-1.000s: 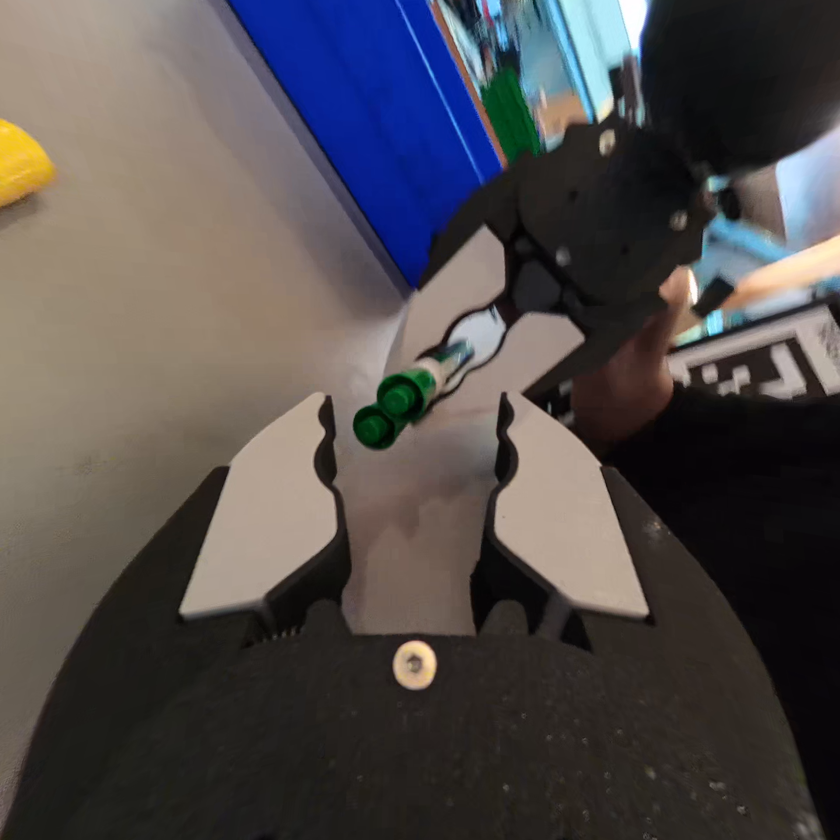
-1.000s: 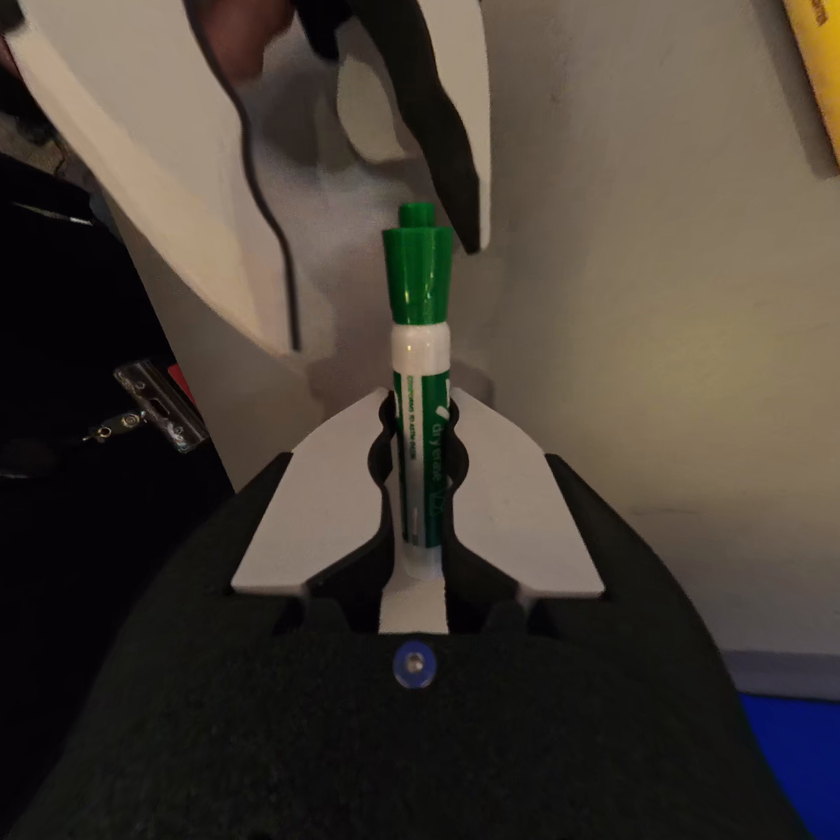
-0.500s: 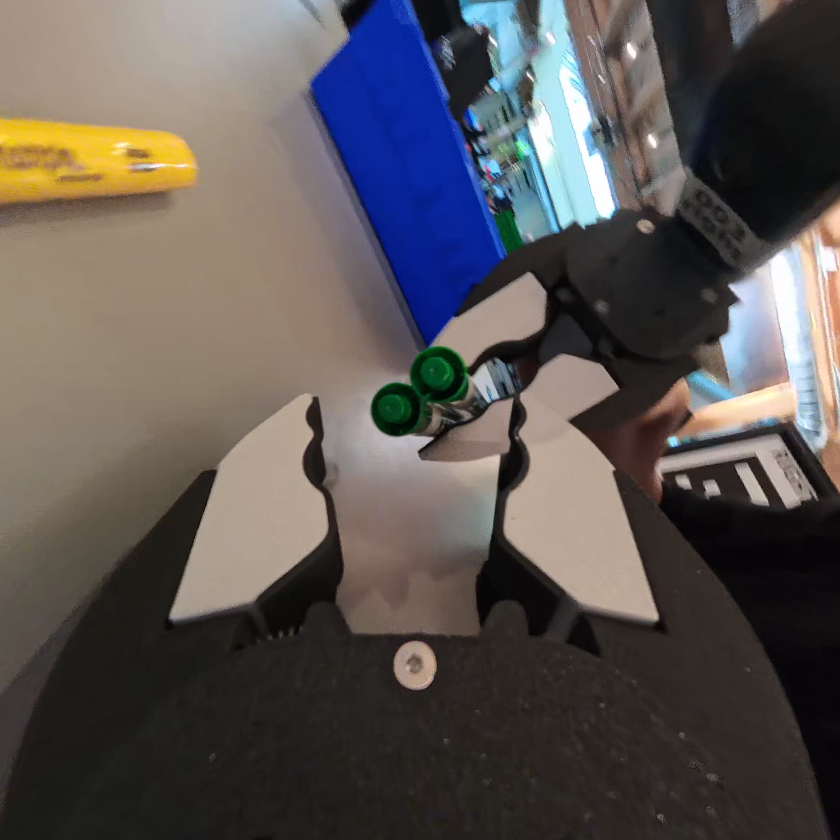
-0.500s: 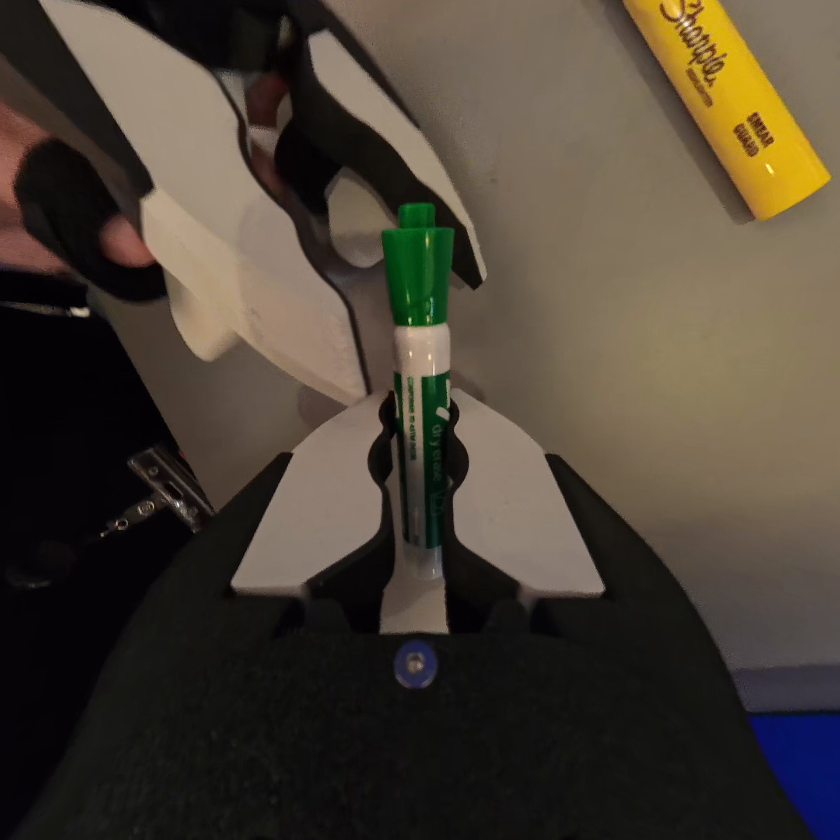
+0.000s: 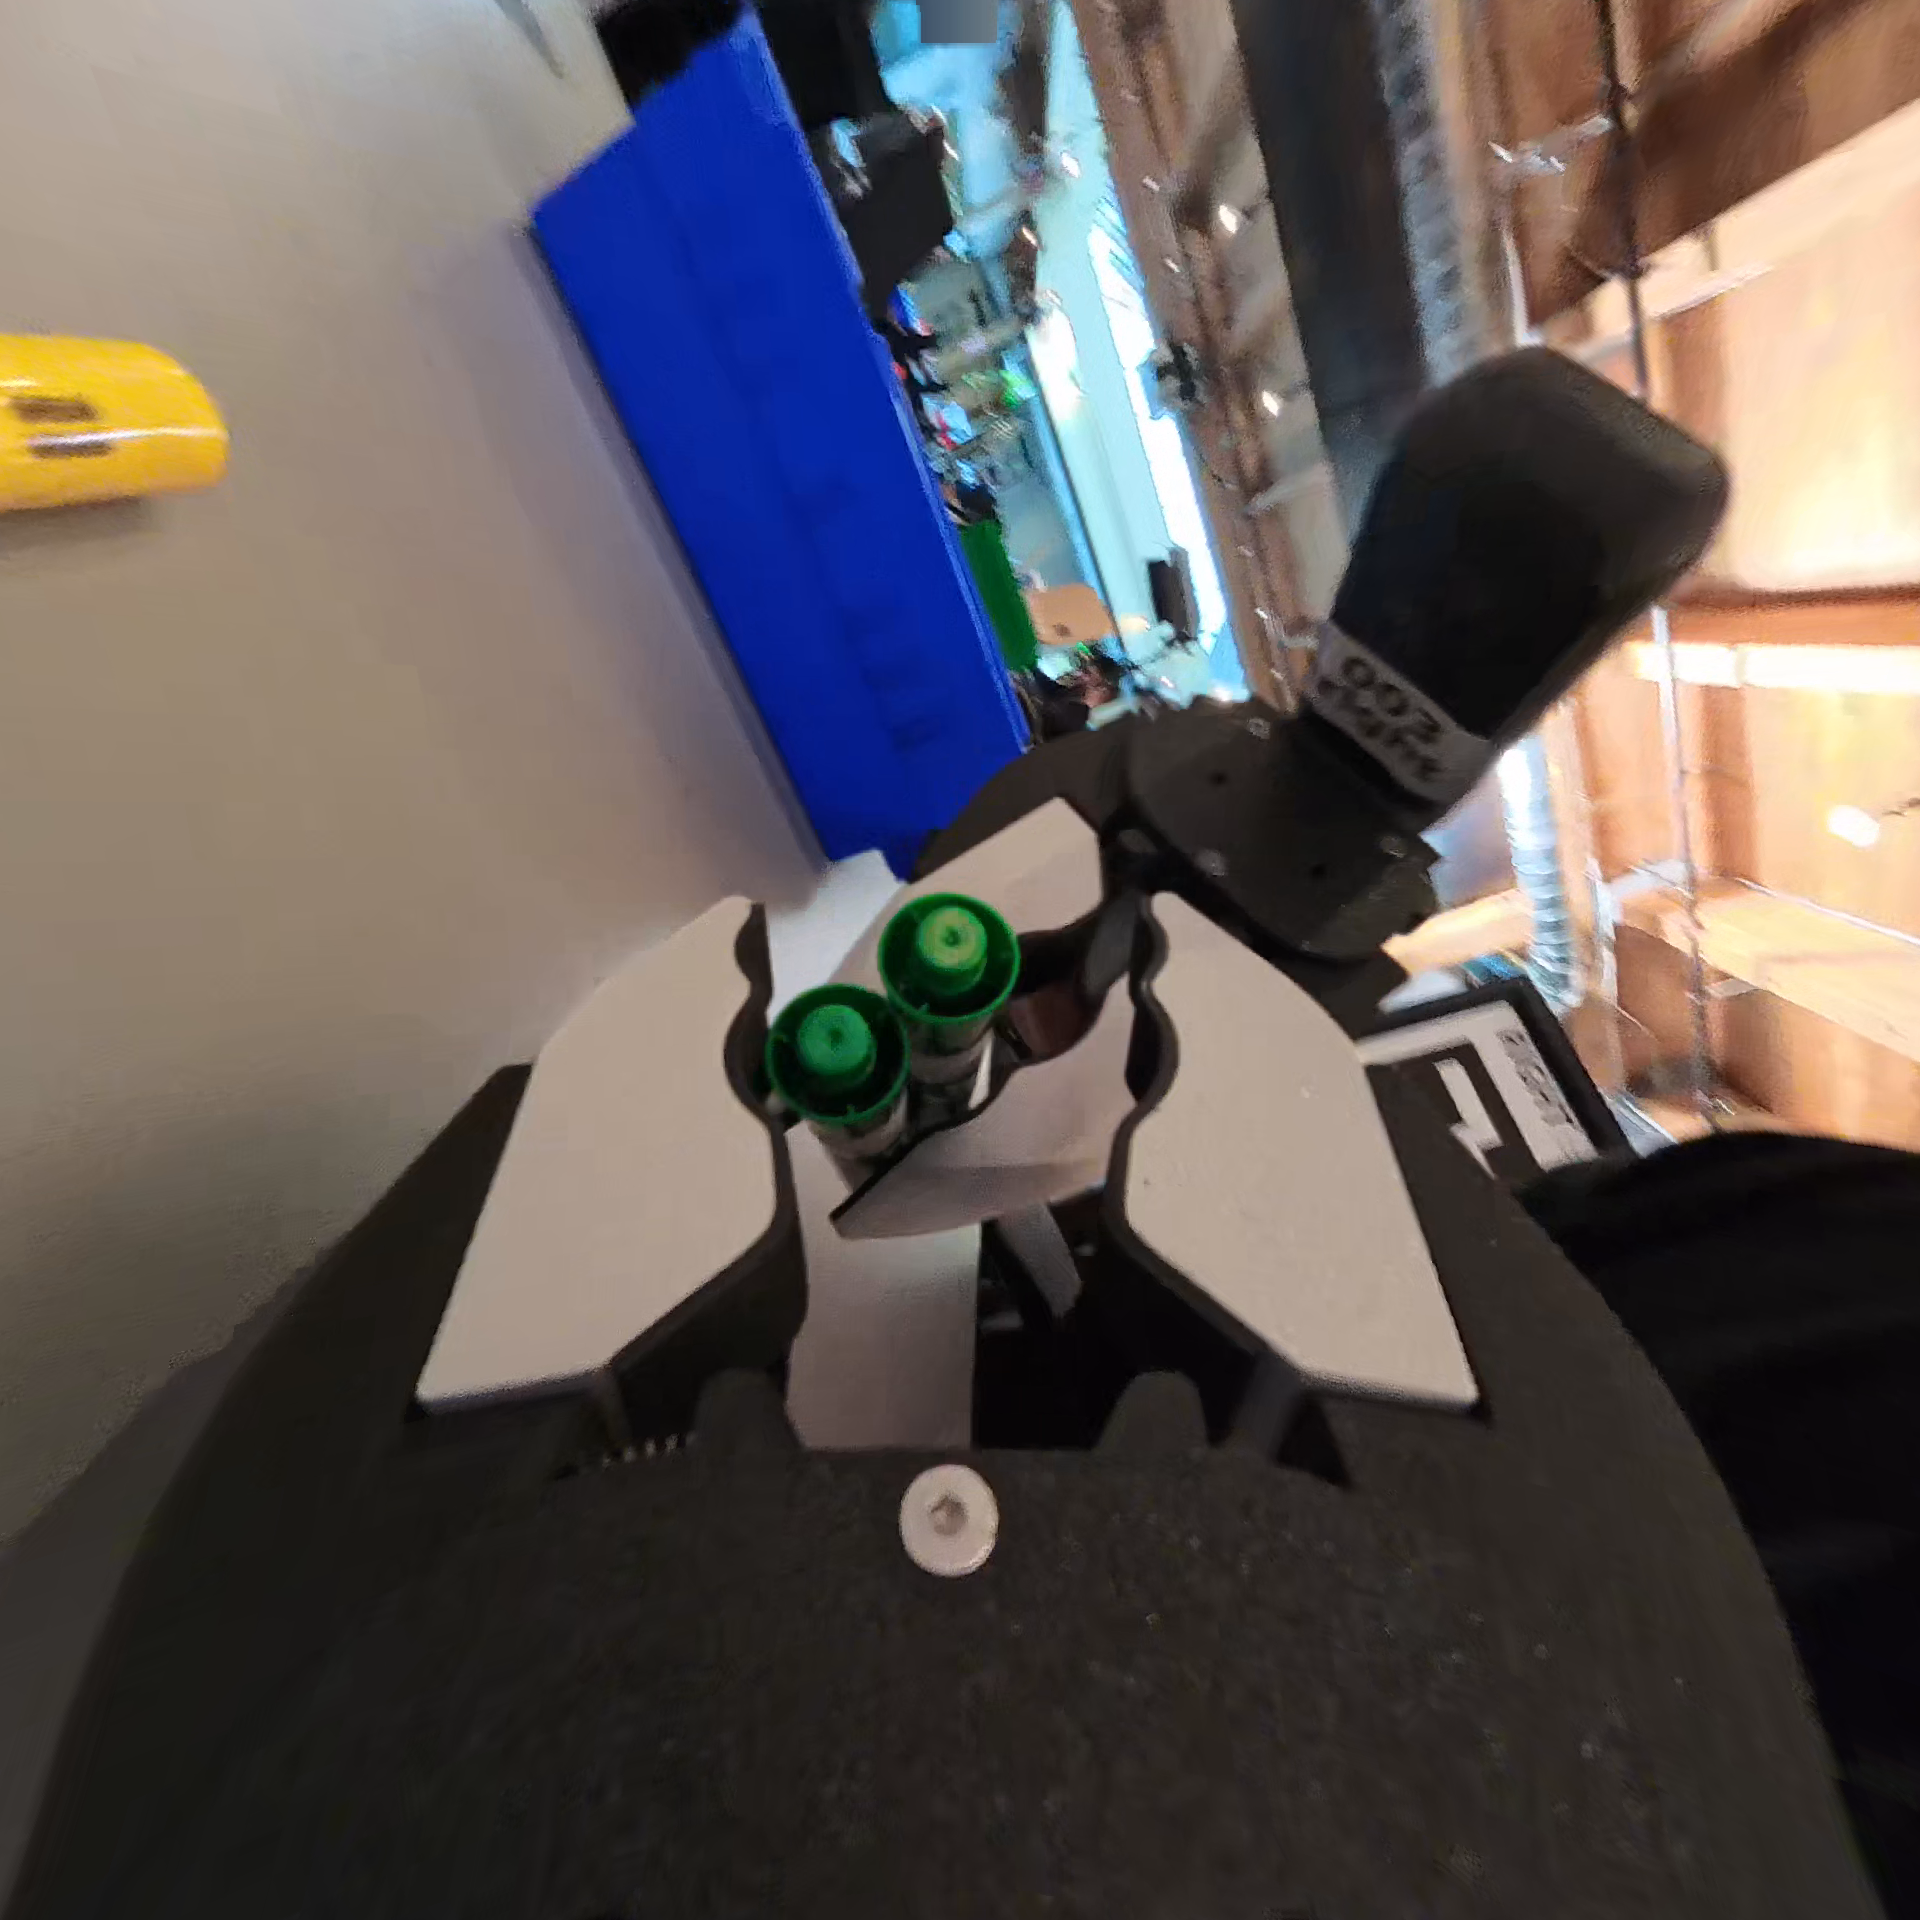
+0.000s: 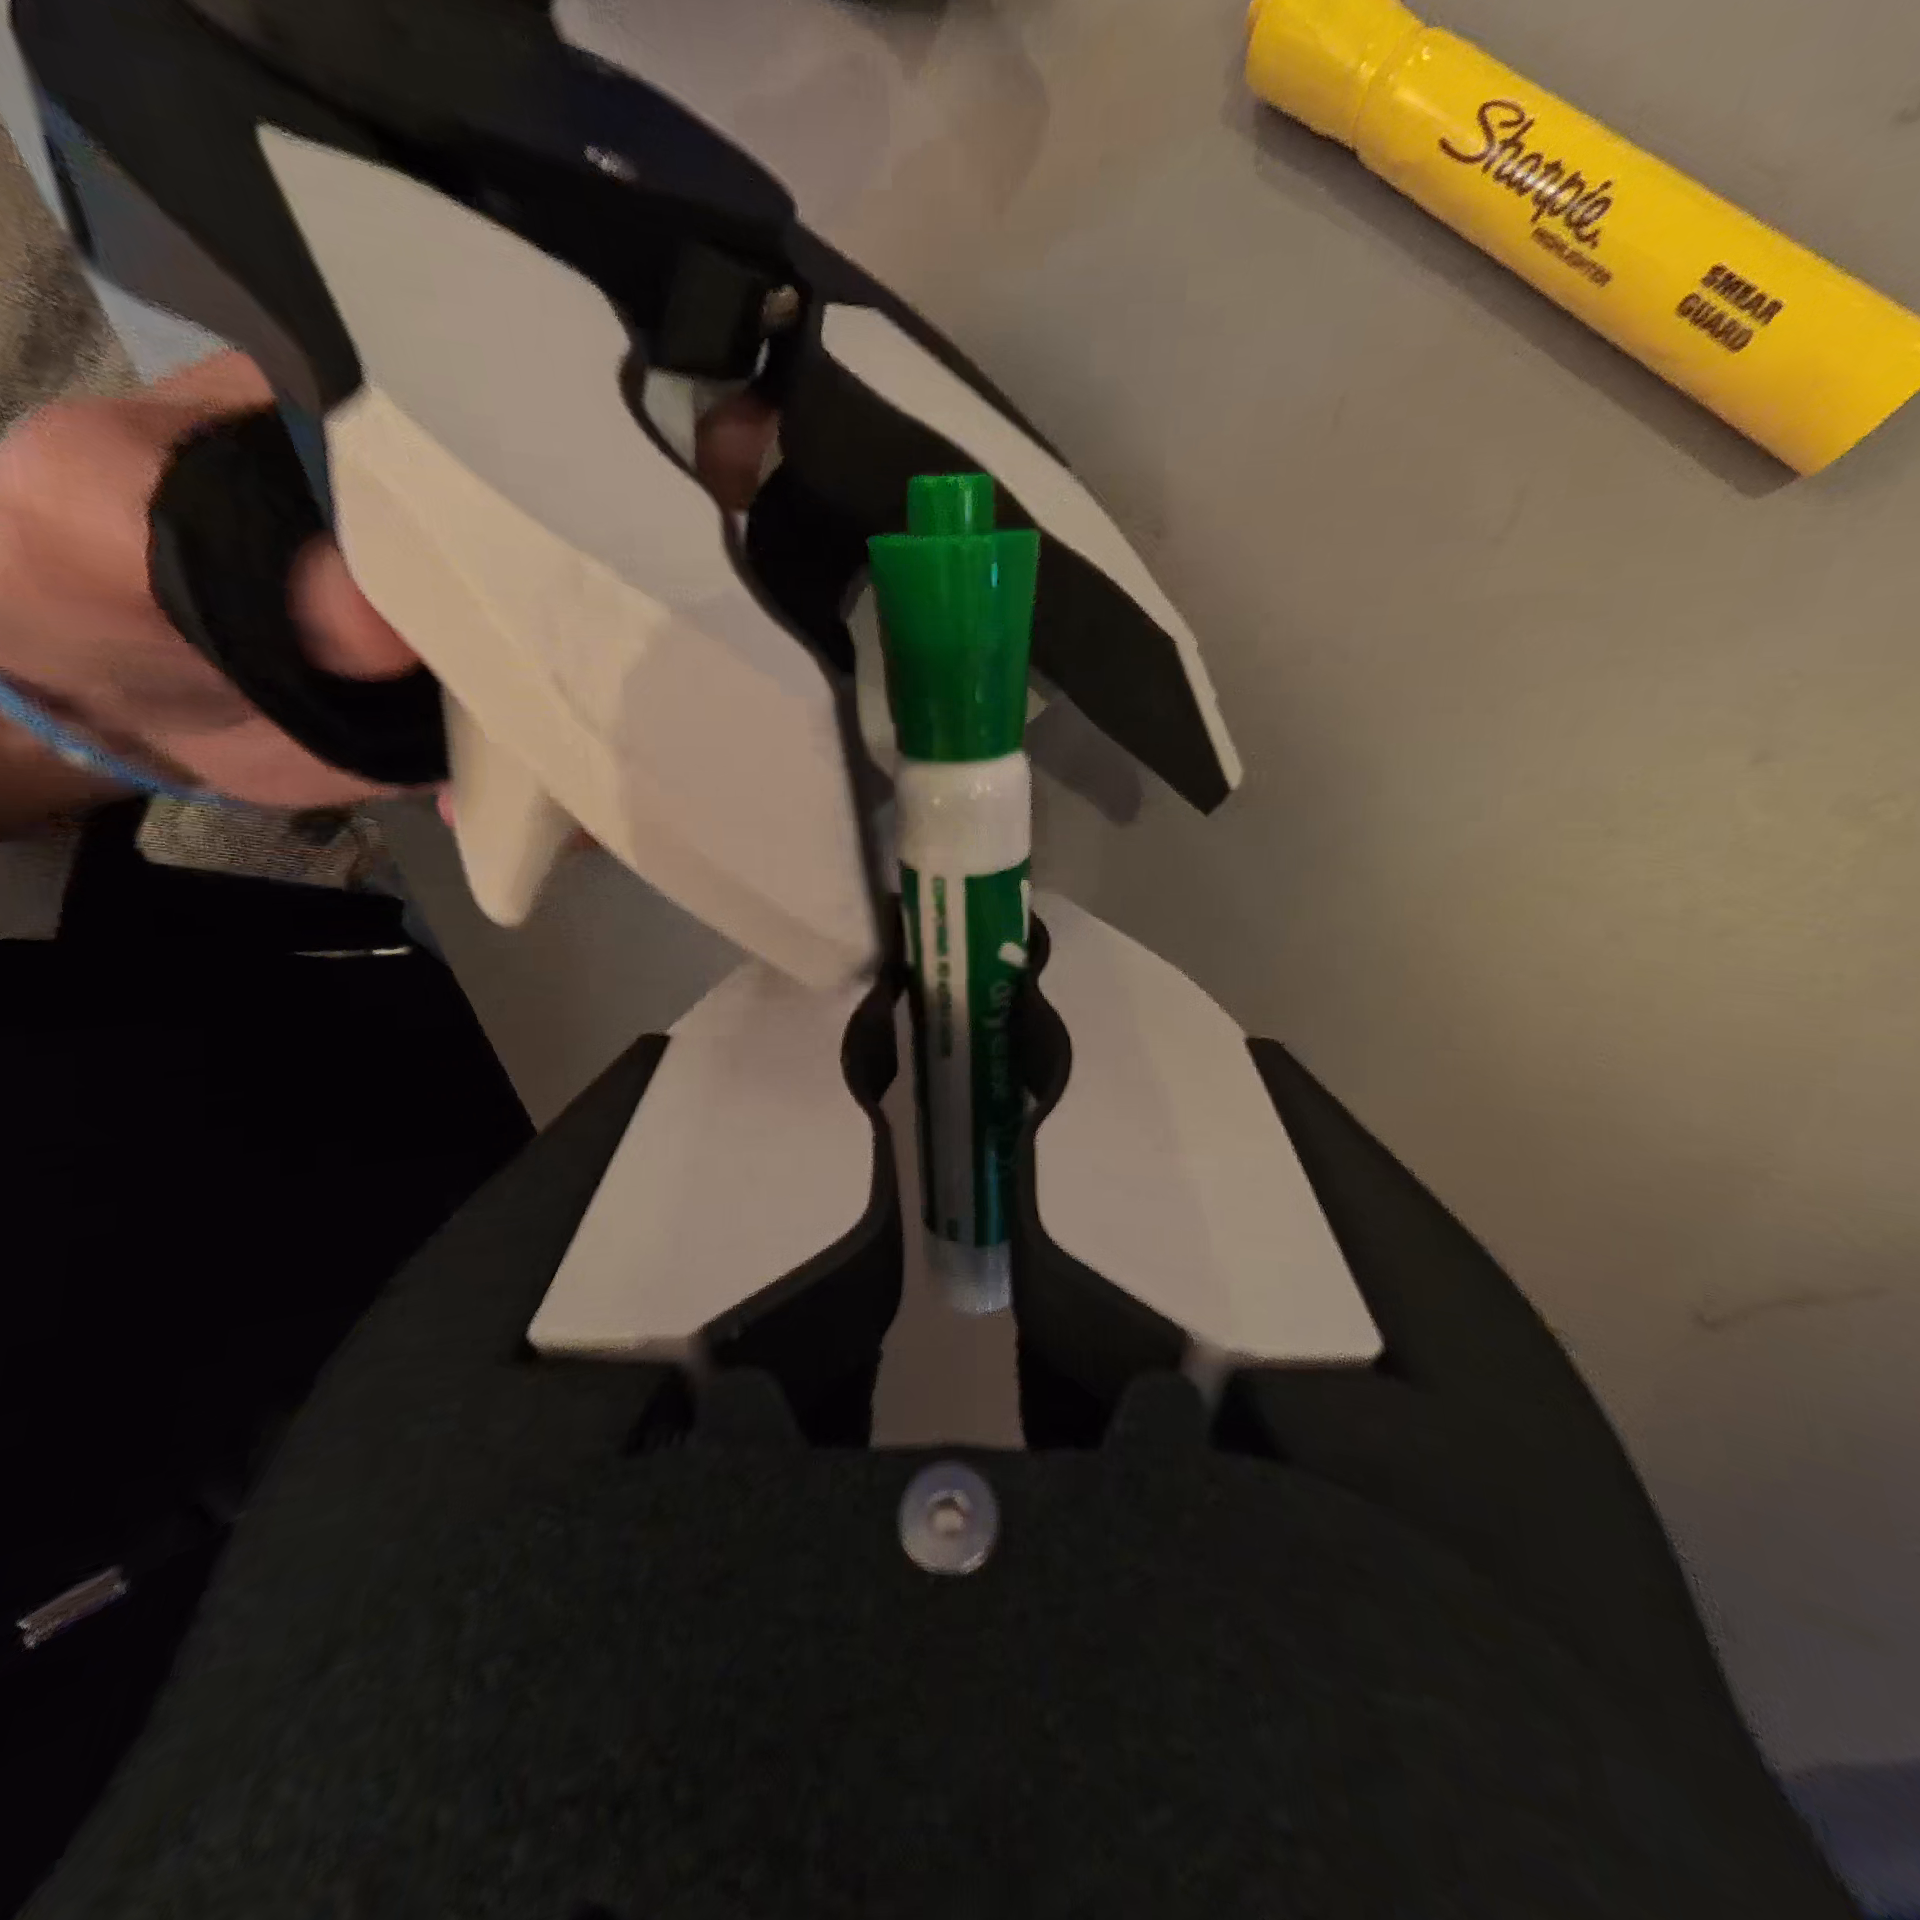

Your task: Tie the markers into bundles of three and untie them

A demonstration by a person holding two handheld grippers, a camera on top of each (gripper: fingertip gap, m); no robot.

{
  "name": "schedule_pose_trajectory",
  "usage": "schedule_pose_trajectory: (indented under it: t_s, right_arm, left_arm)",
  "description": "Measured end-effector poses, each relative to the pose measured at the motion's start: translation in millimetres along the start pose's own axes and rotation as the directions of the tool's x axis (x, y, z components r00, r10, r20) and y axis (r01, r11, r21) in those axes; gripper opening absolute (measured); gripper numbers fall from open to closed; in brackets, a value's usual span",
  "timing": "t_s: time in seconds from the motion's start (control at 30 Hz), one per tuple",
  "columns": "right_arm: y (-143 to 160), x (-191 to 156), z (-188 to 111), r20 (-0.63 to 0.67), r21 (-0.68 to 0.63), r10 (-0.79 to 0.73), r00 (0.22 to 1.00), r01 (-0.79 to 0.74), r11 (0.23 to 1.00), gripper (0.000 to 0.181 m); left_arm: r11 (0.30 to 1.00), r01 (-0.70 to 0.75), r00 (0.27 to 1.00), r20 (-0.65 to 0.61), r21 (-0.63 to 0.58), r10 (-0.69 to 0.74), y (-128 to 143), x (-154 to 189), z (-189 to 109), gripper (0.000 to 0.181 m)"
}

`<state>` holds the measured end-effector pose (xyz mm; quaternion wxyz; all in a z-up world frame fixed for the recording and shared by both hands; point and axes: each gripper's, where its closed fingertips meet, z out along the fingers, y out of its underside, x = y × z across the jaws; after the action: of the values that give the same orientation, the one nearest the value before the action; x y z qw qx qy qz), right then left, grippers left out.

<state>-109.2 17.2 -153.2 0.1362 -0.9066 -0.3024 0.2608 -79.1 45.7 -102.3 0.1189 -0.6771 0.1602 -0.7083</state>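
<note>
your right claw (image 6: 961,997) is clamped on the green markers (image 6: 961,831), long axis at 12 o'clock, caps poking between your left claw's (image 5: 945,1029) parted jaws, nearest its 9 o'clock finger.

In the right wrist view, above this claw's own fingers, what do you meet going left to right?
Person's hand → left claw, open → green marker, held in the right claw → yellow highlighter lying on the grey table.
</note>
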Motion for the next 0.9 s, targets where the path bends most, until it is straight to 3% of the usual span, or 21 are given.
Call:
schedule_pose_trajectory:
  t_s: [0.17, 0.33, 0.5, 0.67, 0.9]
  right_arm:
    - [1, -5, 2, 0.053, 0.003, 0.037, 0.998, -0.037, 0.999, 0.019]
    - [2, 2, 2, 0.102, -0.005, 0.118, 0.988, -0.118, 0.993, 0.019]
    - [-4, 9, 2, 0.163, -0.020, 0.211, 0.964, -0.210, 0.977, 0.019]
    - [-5, 8, 4, 0.129, -0.045, 0.181, 0.975, -0.177, 0.983, 0.019]
    - [-5, 7, 2, 0.098, -0.057, 0.157, 0.983, -0.152, 0.987, 0.019]
  left_arm:
    - [0.993, -0.062, 0.998, -0.041, -0.105, 0.058, 3, 2, -25, 0.067]
    - [0.973, -0.186, 0.969, 0.136, -0.138, 0.205, 24, -5, -56, 0.074]
    - [0.972, -0.210, 0.948, 0.222, -0.104, 0.228, 54, 3, -54, 0.077]
    - [0.979, -0.205, 0.938, 0.279, -0.024, 0.203, 33, -3, -55, 0.083]
    - [0.966, -0.256, 0.949, 0.176, -0.047, 0.260, 23, -1, -49, 0.088]
